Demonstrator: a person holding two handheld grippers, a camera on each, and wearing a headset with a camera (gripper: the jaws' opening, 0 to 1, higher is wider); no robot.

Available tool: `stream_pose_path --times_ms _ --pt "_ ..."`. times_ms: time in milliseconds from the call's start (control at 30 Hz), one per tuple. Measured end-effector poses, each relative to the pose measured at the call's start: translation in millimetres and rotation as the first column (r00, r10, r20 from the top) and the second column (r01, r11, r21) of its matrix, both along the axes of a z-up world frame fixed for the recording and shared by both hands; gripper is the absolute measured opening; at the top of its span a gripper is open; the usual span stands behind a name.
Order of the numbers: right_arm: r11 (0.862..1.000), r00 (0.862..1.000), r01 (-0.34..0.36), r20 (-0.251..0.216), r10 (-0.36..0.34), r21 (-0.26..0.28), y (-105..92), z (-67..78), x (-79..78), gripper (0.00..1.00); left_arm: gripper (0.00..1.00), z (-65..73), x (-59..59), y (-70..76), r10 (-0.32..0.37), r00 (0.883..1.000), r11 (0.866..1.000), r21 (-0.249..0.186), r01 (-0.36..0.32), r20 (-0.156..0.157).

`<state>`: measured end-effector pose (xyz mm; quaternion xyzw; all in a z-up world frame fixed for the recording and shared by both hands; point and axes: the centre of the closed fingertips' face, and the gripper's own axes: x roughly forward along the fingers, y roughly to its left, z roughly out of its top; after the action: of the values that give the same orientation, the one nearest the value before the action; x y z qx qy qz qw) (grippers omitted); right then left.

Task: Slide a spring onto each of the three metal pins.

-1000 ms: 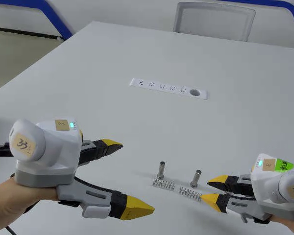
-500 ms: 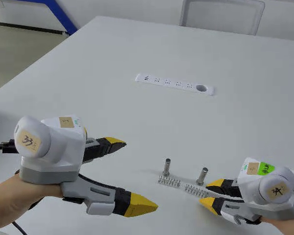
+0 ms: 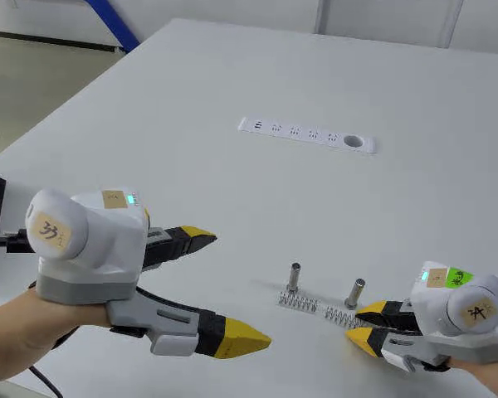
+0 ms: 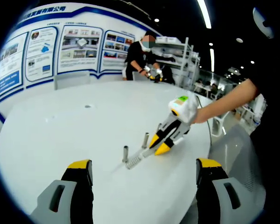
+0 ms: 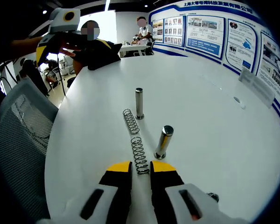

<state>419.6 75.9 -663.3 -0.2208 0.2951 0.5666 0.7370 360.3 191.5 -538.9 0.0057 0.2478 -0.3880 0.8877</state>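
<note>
My right claw (image 5: 141, 166) sits narrow about the end of 1 spring (image 5: 137, 149), beside a pin (image 5: 163, 141); whether it pinches I cannot tell. My left claw (image 3: 234, 288) gapes wide.

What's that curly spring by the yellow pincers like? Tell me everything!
The spring is a silvery wire coil, lying on the white table. It lies beside a standing metal pin, not on it. Its near end sits between the narrowly parted jaws of the right gripper; whether they pinch it is unclear. Its far end almost meets a second spring.
</note>
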Motion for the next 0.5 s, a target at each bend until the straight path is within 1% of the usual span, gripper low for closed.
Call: stream_pose_path --times_ms 67,100,133,200,333,500 --pt "1.0 1.0 -0.007 0.0 0.007 0.001 0.9 0.4 -0.6 0.16 0.94 0.7 -0.9 -1.1 -0.002 1.0 1.0 -0.002 0.002 0.001" --pt "1.0 1.0 -0.019 0.012 0.019 0.001 2.1 0.8 -0.6 0.15 0.94 1.1 -1.0 -1.2 0.0 1.0 1.0 -0.001 0.0 0.003" --pt "1.0 1.0 -0.024 0.011 0.024 0.001 2.5 0.6 -1.2 0.15 0.95 1.2 -1.1 -1.1 0.001 1.0 1.0 0.0 -0.001 0.003" --pt "1.0 1.0 -0.019 0.0 0.019 0.011 3.9 0.5 -1.6 0.13 0.95 1.1 -1.4 -0.6 0.0 1.0 1.0 0.003 0.0 0.003" --pt "0.999 1.0 -0.003 -0.004 0.003 0.035 5.5 1.5 -1.3 0.12 0.95 3.9 -0.6 0.5 0.006 1.0 1.0 -0.001 -0.006 0.007" --pt "0.999 1.0 -0.002 -0.009 0.002 0.044 5.4 2.3 -1.1 0.12 0.94 4.2 -0.9 -0.4 0.003 1.0 1.0 0.005 -0.003 0.008"
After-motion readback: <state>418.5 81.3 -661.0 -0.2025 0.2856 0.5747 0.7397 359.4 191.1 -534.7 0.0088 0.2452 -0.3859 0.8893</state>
